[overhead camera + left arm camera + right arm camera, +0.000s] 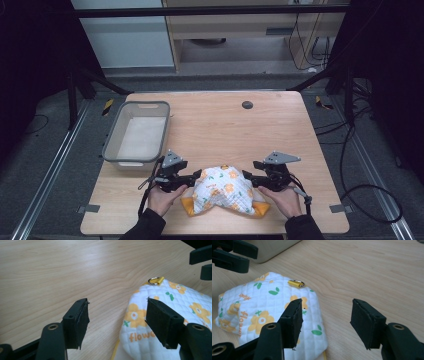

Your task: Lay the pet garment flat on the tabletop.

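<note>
Quilted flowered cloth (223,192) was found bunched on the bench (260,135), near the grey bin (137,132). Left gripper (196,175) and right gripper (246,176) were held wide apart at its opposite edges, nothing grasped, presumably for a two-sided pickup.

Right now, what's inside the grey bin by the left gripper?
The grey bin looks empty: its pale floor shows bare in the high view. The near wall hides a strip of that floor. The flowered pouch lies outside, on the table.
</note>
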Action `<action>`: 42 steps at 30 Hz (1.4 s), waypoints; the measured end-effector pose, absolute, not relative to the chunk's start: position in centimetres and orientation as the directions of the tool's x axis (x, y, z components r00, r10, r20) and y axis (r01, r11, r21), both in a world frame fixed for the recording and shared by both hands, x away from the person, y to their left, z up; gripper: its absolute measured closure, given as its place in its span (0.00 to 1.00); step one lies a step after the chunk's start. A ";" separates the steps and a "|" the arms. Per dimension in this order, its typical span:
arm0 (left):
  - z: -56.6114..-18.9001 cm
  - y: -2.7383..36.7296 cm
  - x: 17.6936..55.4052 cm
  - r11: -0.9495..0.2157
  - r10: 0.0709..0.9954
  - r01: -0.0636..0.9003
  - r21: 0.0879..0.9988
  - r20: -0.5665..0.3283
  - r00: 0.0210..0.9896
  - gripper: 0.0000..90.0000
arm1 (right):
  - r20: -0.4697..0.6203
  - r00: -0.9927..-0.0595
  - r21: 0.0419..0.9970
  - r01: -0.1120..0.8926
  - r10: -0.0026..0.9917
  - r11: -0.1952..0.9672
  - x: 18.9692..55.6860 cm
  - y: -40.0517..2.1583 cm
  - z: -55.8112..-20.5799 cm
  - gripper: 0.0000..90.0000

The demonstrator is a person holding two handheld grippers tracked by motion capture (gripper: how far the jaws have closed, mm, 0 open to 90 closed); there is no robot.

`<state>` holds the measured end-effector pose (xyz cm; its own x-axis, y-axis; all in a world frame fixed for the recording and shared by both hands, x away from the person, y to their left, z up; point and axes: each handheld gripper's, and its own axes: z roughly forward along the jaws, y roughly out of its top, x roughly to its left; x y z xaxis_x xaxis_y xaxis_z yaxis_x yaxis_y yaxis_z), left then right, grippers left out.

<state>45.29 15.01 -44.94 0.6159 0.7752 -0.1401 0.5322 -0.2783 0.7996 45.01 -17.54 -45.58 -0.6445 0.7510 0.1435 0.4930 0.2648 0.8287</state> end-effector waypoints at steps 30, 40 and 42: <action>-48.9 12.3 45.1 -0.411 0.711 0.578 0.705 -0.148 0.687 0.70 | 0.137 -0.700 0.737 0.544 0.701 0.400 45.0 -15.6 -48.6 0.94; -48.5 12.7 44.9 -0.428 0.699 0.550 0.717 -0.123 0.705 0.96 | 0.153 -0.704 0.746 0.543 0.693 0.386 44.9 -15.8 -47.9 0.99; -48.1 12.9 44.9 -0.407 0.699 0.553 0.727 -0.143 0.701 0.97 | 0.152 -0.704 0.752 0.538 0.694 0.381 44.8 -15.9 -47.5 0.99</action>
